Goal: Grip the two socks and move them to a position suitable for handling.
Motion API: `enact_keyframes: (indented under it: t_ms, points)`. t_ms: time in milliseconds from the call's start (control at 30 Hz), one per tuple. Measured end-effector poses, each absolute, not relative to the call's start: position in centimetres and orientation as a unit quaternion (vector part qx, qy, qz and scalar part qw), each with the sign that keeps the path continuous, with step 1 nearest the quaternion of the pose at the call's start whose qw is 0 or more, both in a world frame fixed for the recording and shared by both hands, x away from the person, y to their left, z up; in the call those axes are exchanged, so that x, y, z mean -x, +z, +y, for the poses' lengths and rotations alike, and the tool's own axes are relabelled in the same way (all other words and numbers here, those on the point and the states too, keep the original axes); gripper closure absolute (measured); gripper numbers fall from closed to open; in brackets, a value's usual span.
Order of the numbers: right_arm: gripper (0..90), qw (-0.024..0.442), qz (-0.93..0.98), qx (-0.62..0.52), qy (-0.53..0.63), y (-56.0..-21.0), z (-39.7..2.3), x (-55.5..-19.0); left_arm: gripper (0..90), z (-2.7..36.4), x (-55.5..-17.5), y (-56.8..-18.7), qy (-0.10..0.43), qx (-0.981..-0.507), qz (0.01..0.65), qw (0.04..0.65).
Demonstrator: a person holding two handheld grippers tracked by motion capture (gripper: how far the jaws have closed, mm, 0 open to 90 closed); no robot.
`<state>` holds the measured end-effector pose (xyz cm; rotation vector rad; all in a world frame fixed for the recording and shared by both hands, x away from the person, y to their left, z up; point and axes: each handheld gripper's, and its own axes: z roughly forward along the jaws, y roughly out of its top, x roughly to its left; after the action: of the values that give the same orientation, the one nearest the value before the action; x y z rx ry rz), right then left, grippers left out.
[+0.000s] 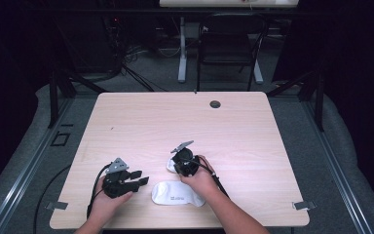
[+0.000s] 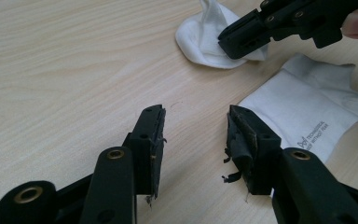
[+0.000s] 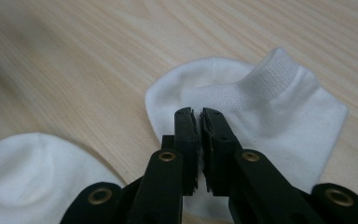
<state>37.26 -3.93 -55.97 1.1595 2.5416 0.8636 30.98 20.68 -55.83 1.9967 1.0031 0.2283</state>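
Right gripper (image 3: 199, 116) clamped on ribbed-cuff sock (image 3: 279, 107) — left gripper (image 2: 196, 130) apart beside printed sock (image 2: 307, 107).

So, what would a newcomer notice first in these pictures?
Probably the two white socks near the front edge of the wooden table. The right gripper has its jaws pinched on the farther sock, at the fabric beside its ribbed cuff. The nearer sock lies flat, and the left gripper waits beside it with jaws open.

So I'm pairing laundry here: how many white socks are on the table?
2. One sock lies under the right gripper, whose jaws are shut on its fabric. The other sock lies flat nearer the table's near edge, between the two hands.
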Motion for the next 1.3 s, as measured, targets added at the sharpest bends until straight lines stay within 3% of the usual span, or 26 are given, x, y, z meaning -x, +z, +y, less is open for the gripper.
enact_keyframes:
  t_ms: [867,1300]
  points:
    - [86.0,0.125,0.844,-0.37,0.367,-52.1,-5.4,-35.0,56.8,17.5,-33.6,-55.2,0.101,-0.809,0.397,0.422]
    - [85.9,0.13,0.838,-0.376,0.373,-51.9,-6.6,-34.9,58.5,15.4,-35.1,-56.5,0.103,-0.816,0.394,0.409]
